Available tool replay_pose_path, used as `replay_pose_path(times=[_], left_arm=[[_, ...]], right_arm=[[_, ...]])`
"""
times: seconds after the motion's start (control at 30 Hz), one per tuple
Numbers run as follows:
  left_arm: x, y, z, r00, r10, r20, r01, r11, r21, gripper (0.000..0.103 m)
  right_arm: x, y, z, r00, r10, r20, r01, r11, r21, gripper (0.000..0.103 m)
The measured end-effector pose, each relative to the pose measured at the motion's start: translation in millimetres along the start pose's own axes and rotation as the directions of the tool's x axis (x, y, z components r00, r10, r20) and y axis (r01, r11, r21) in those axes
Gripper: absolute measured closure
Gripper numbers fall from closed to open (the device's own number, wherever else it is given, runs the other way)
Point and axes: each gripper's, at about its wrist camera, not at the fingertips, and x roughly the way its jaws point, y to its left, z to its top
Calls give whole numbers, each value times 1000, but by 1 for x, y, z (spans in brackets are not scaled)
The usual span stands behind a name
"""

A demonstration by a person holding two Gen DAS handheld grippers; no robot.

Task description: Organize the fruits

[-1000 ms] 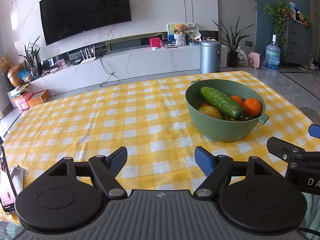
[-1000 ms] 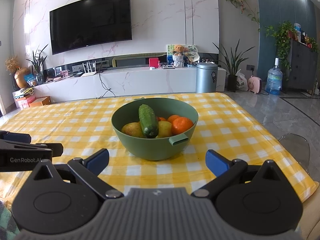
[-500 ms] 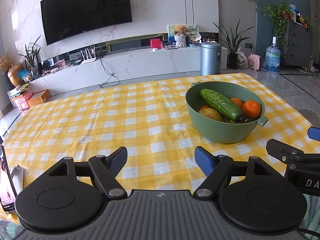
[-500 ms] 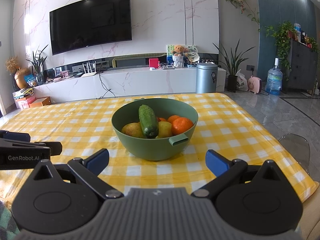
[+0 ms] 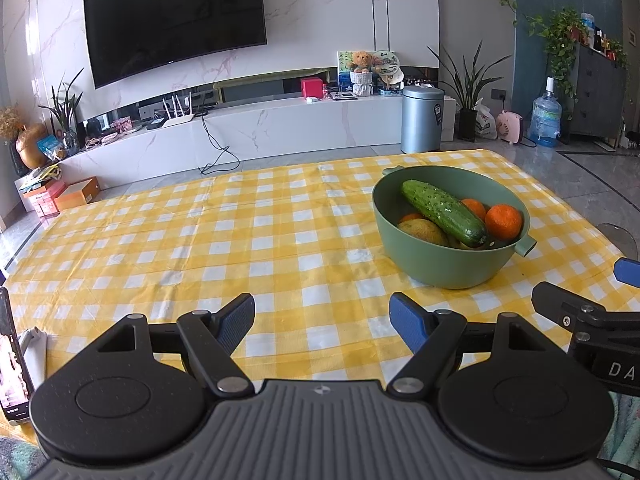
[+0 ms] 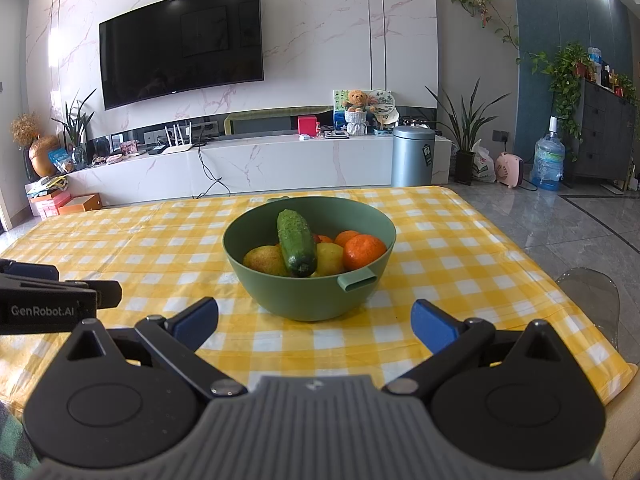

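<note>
A green bowl (image 6: 280, 296) stands on the yellow checked tablecloth (image 6: 460, 264), straight ahead in the right wrist view and at the right in the left wrist view as bowl (image 5: 440, 268). A cucumber (image 6: 296, 242) lies across the top of several oranges (image 6: 363, 252) and yellow fruits (image 6: 265, 260) in it. The same cucumber (image 5: 442, 212) and an orange (image 5: 504, 221) show from the left side. My right gripper (image 6: 314, 320) is open just short of the bowl, empty. My left gripper (image 5: 322, 318) is open over bare cloth, left of the bowl.
A phone (image 5: 14, 360) leans at the table's near left edge. A clear chair back (image 6: 592, 292) stands off the table's right edge. Beyond the table are a TV (image 6: 182, 42), a white console and a grey bin (image 6: 412, 156).
The left gripper has risen and tilted slightly, so the bowl sits a little lower in its view. The right gripper has hardly moved. Both stay open.
</note>
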Motion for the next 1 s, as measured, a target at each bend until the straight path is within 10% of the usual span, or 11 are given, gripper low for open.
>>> replay_pose_path(times=[1.0], left_arm=[[-4,-3,-1,1000,18,8,-18,1000,-5,13]], right_arm=[[0,0,0,1000,0,0,0,1000,-1,4]])
